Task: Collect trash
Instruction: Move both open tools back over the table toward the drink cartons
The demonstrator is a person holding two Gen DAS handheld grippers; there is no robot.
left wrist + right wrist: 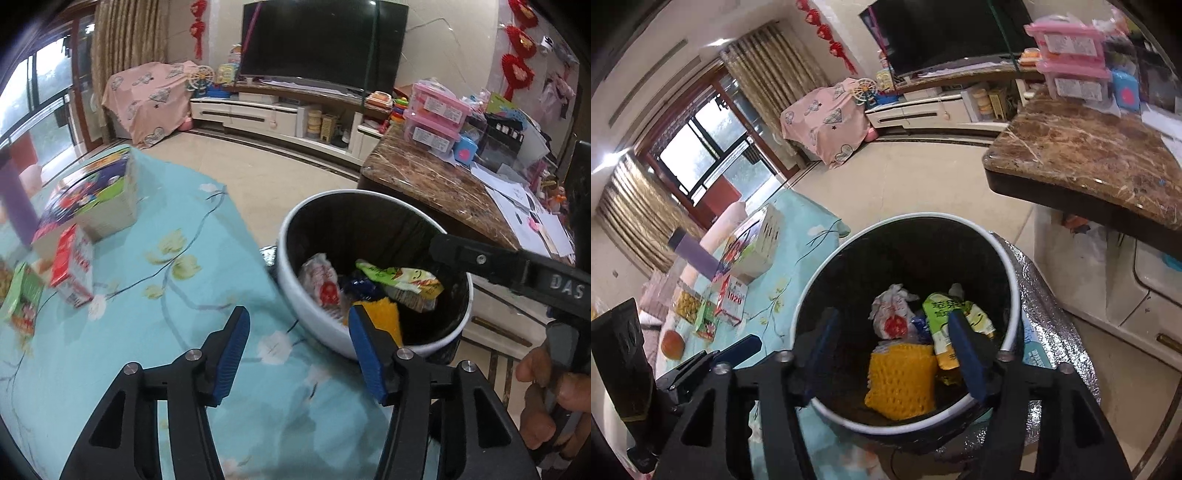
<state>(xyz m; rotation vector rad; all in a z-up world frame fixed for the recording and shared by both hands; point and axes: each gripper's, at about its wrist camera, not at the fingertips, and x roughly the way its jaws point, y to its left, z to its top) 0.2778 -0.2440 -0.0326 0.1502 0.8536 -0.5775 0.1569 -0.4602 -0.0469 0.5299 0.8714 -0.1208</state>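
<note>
- Trash bin (905,236) beside the blue-clothed table (184,369): yellow foam net (901,384), green wrapper (945,325) and white wrapper (892,314) already lie inside.
- Right gripper (897,354) is held over the bin, fingers apart, nothing between them.
- Left gripper (295,354) is held at the table edge, fingers apart, empty.
- Left on the table, far left: red-and-white box (72,269), green packet (22,299); judged still to be collected.
- Marble counter (1086,158) stands far right, well apart from the bin.

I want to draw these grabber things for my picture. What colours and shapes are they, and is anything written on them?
Each gripper is a black plastic frame with triangle-shaped cut-outs and round silver bolts. The left gripper has two flat fingers faced with bright blue ribbed pads. The right gripper looks the same, with darker blue pads. Seen from the left camera, its black side shows raised letters, "DAS". A bare hand holds its handle; no sleeve shows.
</note>
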